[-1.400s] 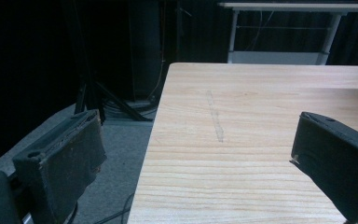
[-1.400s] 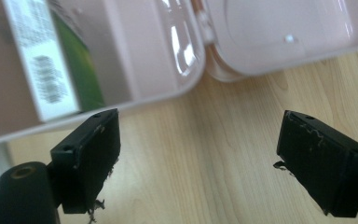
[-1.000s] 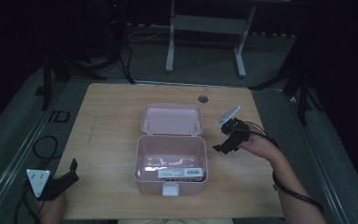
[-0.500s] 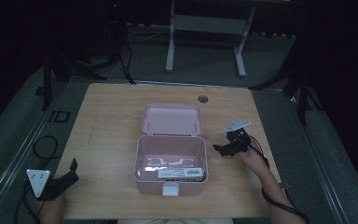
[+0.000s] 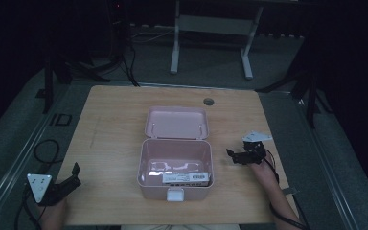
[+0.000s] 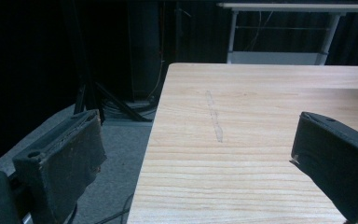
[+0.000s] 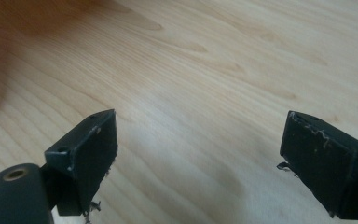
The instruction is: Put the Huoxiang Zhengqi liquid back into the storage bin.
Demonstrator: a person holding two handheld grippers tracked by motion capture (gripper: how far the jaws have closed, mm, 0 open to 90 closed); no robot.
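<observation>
Now, with my right gripper (image 5: 235, 157) wide open, empty, beside the open pink box (image 5: 175, 167) at the table (image 5: 115, 120) centre, I'd judge closing its lid (image 5: 176, 122) next, pushing slowly, my left gripper (image 5: 69, 179) open, empty, well apart.

Each claw is showing two black, blocky jaws with worn pads and small screw holes. The left claw (image 5: 67, 181) is carrying a grey three-cornered plate, as is the right claw (image 5: 235, 156), which is trailing a black cable.
</observation>
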